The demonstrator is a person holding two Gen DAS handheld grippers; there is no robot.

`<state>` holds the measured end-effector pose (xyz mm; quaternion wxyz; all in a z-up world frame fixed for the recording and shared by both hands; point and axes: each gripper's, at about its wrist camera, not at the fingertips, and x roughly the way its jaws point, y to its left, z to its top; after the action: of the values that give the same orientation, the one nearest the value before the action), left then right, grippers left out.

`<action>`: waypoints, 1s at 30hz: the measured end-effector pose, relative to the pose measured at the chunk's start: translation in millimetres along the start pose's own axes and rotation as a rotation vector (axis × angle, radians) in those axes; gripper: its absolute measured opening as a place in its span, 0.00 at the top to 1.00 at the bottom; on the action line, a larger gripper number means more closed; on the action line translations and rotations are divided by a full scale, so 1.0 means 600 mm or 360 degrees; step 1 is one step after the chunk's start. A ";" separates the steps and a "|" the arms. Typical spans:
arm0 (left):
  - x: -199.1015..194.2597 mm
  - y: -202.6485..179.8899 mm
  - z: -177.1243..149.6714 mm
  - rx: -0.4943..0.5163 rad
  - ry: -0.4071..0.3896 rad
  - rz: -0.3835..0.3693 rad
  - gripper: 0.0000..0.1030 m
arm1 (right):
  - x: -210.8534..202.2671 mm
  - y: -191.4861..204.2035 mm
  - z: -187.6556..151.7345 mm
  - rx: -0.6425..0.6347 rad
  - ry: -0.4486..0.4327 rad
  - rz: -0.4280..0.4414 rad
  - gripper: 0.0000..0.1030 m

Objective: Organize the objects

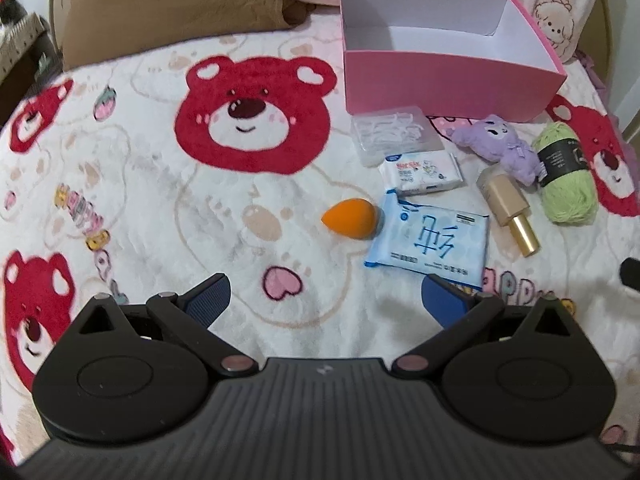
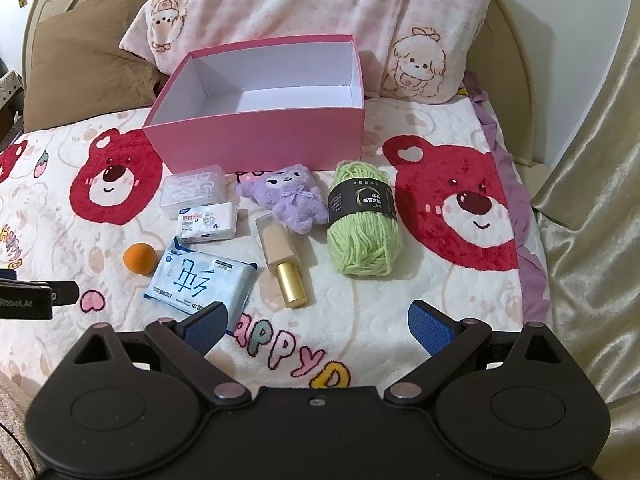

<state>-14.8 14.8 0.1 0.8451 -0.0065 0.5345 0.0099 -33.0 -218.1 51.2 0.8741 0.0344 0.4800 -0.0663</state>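
An empty pink box [image 1: 436,80] [image 2: 256,148] stands at the back of the bear blanket. In front of it lie a clear case of floss picks [image 1: 396,132] [image 2: 194,190], a small white tissue pack [image 1: 422,172] [image 2: 208,222], a blue wipes pack [image 1: 430,238] [image 2: 200,276], an orange sponge [image 1: 350,218] [image 2: 140,258], a gold-capped bottle [image 1: 508,208] [image 2: 282,260], a purple plush [image 1: 500,144] [image 2: 290,198] and green yarn [image 1: 564,174] [image 2: 362,224]. My left gripper [image 1: 326,300] hovers open, near the wipes. My right gripper [image 2: 316,324] hovers open before the bottle and yarn.
Pillows [image 2: 320,20] and a brown cushion [image 1: 168,8] lean behind the box. A gold curtain [image 2: 592,200] hangs at the right edge of the bed. The left gripper's body [image 2: 28,300] shows at the left edge of the right wrist view.
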 end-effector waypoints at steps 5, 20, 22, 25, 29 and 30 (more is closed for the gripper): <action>0.001 0.001 0.001 0.0003 0.0030 -0.0009 0.00 | 0.002 0.000 -0.001 0.0004 0.0007 -0.0008 0.04; -0.015 -0.013 0.001 0.0089 -0.0040 -0.0024 0.00 | 0.012 0.000 -0.003 0.0015 0.0033 -0.0025 0.04; -0.014 -0.012 0.000 0.0085 -0.0047 -0.0005 0.00 | 0.011 0.000 -0.003 0.0016 0.0031 -0.0030 0.04; -0.014 -0.009 -0.001 0.0074 -0.0054 0.0011 0.00 | 0.013 -0.001 -0.002 0.0024 0.0032 -0.0033 0.04; -0.021 -0.007 -0.001 0.0066 -0.0082 0.0038 0.00 | 0.015 -0.002 -0.003 0.0024 0.0038 -0.0036 0.04; -0.023 -0.007 -0.001 0.0068 -0.0091 0.0043 0.00 | 0.016 -0.002 -0.003 0.0025 0.0039 -0.0036 0.04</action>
<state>-21.4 10.7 12.2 0.8597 0.0190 0.5104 0.0102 -29.5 -219.9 42.3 0.8670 0.0366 0.4905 -0.0793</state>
